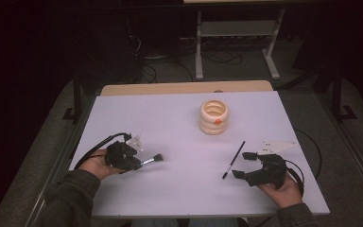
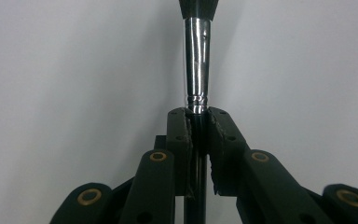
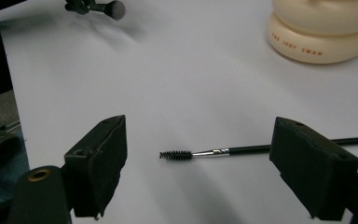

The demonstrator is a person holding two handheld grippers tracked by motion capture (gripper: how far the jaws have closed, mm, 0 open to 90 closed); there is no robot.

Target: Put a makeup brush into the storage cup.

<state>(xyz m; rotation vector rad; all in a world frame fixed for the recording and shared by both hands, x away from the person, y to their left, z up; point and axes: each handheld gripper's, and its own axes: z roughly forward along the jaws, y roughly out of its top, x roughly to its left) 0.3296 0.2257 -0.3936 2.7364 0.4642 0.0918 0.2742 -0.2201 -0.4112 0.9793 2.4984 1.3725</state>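
Observation:
My left gripper at the table's left is shut on a makeup brush, its dark bristles pointing right. In the left gripper view the brush's chrome ferrule sticks out past the closed jaws. A thin black spoolie wand lies on the white table at the right. My right gripper stands open beside it, and in the right gripper view the wand's bristled tip lies between the two spread jaws. A cream ribbed holder stands upright at the table's middle back.
The white table top is bordered by a wooden strip at the back. Dark floor, cables and a metal stand lie beyond. Cables trail from both grippers off the table's sides.

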